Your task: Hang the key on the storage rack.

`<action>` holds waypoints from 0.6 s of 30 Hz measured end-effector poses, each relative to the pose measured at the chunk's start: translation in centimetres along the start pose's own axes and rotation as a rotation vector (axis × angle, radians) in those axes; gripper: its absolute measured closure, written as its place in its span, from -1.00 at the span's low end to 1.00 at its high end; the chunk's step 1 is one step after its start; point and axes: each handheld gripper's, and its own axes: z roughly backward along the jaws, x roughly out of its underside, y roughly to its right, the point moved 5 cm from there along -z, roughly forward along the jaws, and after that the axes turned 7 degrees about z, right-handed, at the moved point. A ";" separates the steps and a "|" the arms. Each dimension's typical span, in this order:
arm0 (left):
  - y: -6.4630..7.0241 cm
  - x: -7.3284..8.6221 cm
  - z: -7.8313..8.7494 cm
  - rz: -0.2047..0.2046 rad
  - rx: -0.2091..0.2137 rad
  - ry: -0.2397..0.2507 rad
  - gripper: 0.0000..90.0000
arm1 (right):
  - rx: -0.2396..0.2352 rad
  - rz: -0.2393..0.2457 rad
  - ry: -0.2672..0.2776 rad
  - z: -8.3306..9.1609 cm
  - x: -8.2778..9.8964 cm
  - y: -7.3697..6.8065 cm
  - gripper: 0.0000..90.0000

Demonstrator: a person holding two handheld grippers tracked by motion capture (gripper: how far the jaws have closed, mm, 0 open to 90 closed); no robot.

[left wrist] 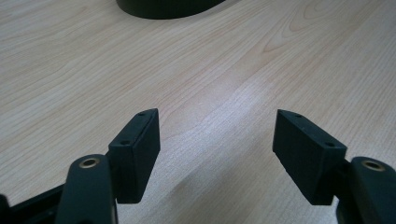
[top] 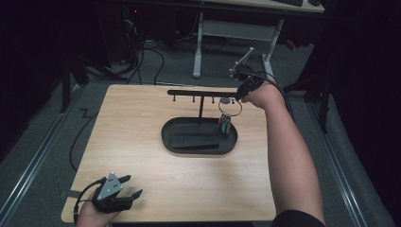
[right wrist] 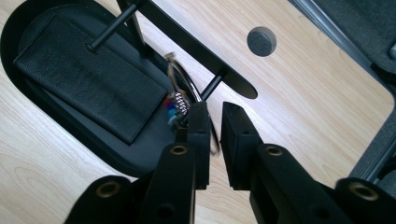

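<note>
You're letting the key ring [right wrist: 180,88] hang off the rack [top: 203,92]: right gripper [right wrist: 212,123] fingers barely parted around it. Left gripper [left wrist: 217,140] fingers spread, idling over the table [left wrist: 233,60].

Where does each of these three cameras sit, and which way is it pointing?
High view: above the person's side, looking forward and down on the table; both forearms show, with the left gripper and right gripper.
Left gripper view: rides the left gripper, looking along its wide-open jaws over bare wood.
Right gripper view: rides the right gripper, looking down on the key ring at the hook rack; a narrow gap shows between the jaws.
Shared: all three views show the black tray.
</note>
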 end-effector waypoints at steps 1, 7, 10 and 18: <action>0.0 0.0 0.0 -0.001 -0.001 0.000 -0.28 | 0.006 0.010 0.002 0.2 0.0 0.0 0.78; 0.1 0.0 -0.1 -0.003 0.003 -0.008 -0.28 | 0.001 0.011 0.031 0.9 0.6 -0.7 0.72; 0.2 -0.1 -0.1 -0.008 0.002 -0.006 -0.28 | 0.003 0.006 0.043 1.1 1.2 -1.1 0.72; 0.5 -0.2 -0.3 -0.013 0.006 -0.006 -0.28 | -0.016 0.003 0.108 1.6 3.1 -3.1 0.36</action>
